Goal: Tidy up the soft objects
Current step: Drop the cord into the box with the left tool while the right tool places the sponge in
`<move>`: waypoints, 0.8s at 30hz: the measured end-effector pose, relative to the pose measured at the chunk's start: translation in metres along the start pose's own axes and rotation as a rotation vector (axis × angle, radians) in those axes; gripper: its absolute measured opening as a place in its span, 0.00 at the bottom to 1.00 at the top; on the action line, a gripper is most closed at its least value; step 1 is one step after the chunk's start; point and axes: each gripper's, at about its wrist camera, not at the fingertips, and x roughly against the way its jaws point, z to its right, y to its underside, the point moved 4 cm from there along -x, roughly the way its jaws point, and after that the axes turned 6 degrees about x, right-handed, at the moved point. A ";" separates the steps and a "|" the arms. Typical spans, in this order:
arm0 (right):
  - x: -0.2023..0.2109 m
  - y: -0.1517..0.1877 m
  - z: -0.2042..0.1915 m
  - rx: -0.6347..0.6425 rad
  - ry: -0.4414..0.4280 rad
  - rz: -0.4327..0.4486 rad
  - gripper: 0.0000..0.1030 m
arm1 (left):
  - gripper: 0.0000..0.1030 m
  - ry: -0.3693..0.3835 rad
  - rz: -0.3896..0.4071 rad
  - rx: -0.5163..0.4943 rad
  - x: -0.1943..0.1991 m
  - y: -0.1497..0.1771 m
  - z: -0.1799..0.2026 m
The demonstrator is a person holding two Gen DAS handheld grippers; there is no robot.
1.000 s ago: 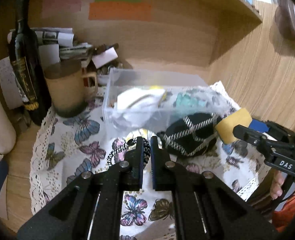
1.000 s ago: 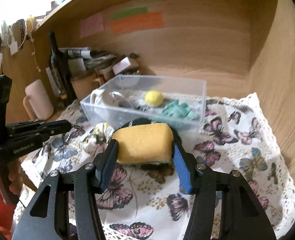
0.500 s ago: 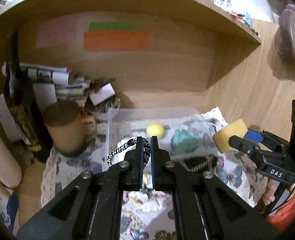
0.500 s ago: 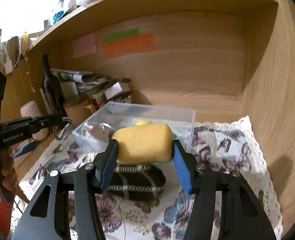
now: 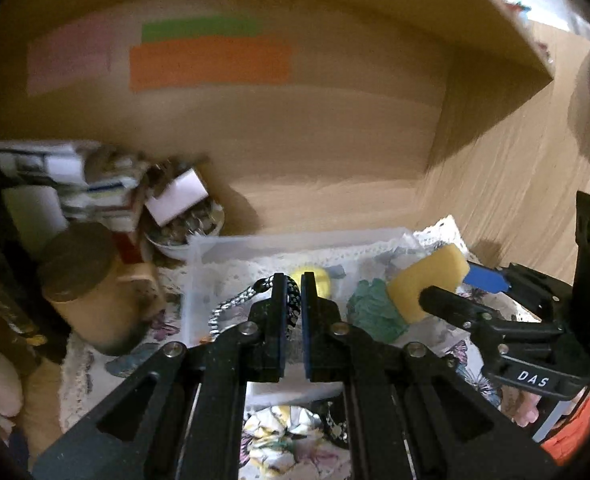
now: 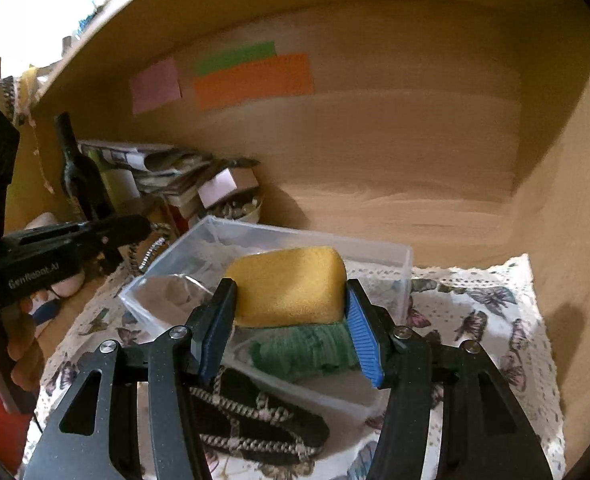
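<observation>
A: How far along is the sorting?

B: Partway, it seems. The clear bin (image 6: 399,276) already holds a green cloth (image 6: 307,354) and a yellow ball (image 5: 322,280).

A: And the rest?

B: The right gripper (image 6: 291,330) clamps the yellow sponge (image 6: 289,286) above the bin; the left gripper (image 5: 293,312) pinches a braided cord (image 5: 231,306) there too. A black pouch (image 6: 255,412) waits on the bench.

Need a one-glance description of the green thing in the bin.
Start at the clear plastic bin on the butterfly-print cloth. Inside, just below the yellow sponge held in the right claw, lies the crumpled green knitted cloth. It is the only green, ribbed item there.
</observation>
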 end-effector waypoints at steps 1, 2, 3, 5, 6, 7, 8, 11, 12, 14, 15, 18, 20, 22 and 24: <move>-0.006 0.000 0.000 0.000 -0.003 -0.013 0.50 | 0.05 0.007 -0.019 0.006 -0.008 0.001 0.000; -0.014 0.000 0.000 0.002 -0.006 -0.032 0.50 | 0.05 0.013 -0.041 0.014 -0.017 0.002 -0.001; -0.017 0.000 0.000 0.003 -0.005 -0.043 0.50 | 0.05 0.013 -0.051 0.016 -0.022 0.003 -0.001; -0.030 0.000 -0.001 0.014 -0.003 -0.078 0.50 | 0.05 0.013 -0.083 0.020 -0.035 0.005 -0.001; -0.034 0.000 -0.002 0.019 -0.003 -0.092 0.50 | 0.05 0.017 -0.094 0.021 -0.039 0.006 -0.001; -0.039 0.000 -0.001 0.025 -0.005 -0.105 0.50 | 0.05 0.022 -0.108 0.021 -0.044 0.007 0.000; -0.044 0.001 -0.002 0.033 -0.008 -0.124 0.50 | 0.05 0.023 -0.119 0.019 -0.047 0.008 0.000; -0.056 0.004 -0.003 0.053 -0.014 -0.165 0.50 | 0.05 0.028 -0.152 0.016 -0.055 0.011 0.001; -0.059 0.005 -0.004 0.059 -0.018 -0.177 0.51 | 0.05 0.030 -0.159 0.018 -0.055 0.011 0.001; -0.063 0.008 -0.005 0.067 -0.024 -0.200 0.53 | 0.05 0.032 -0.162 0.026 -0.054 0.012 0.000; -0.063 0.009 -0.004 0.066 -0.027 -0.204 0.53 | 0.05 0.037 -0.163 0.025 -0.052 0.012 0.000; -0.062 0.009 -0.002 0.058 -0.036 -0.206 0.55 | 0.08 0.045 -0.156 0.018 -0.043 0.010 0.002; -0.058 0.008 -0.001 0.058 -0.032 -0.199 0.57 | 0.12 0.041 -0.134 0.002 -0.033 0.008 0.007; -0.052 0.005 -0.001 0.059 -0.028 -0.183 0.59 | 0.17 0.041 -0.114 -0.005 -0.023 0.004 0.010; -0.045 0.002 -0.001 0.063 -0.018 -0.162 0.63 | 0.23 0.046 -0.096 -0.008 -0.013 0.001 0.011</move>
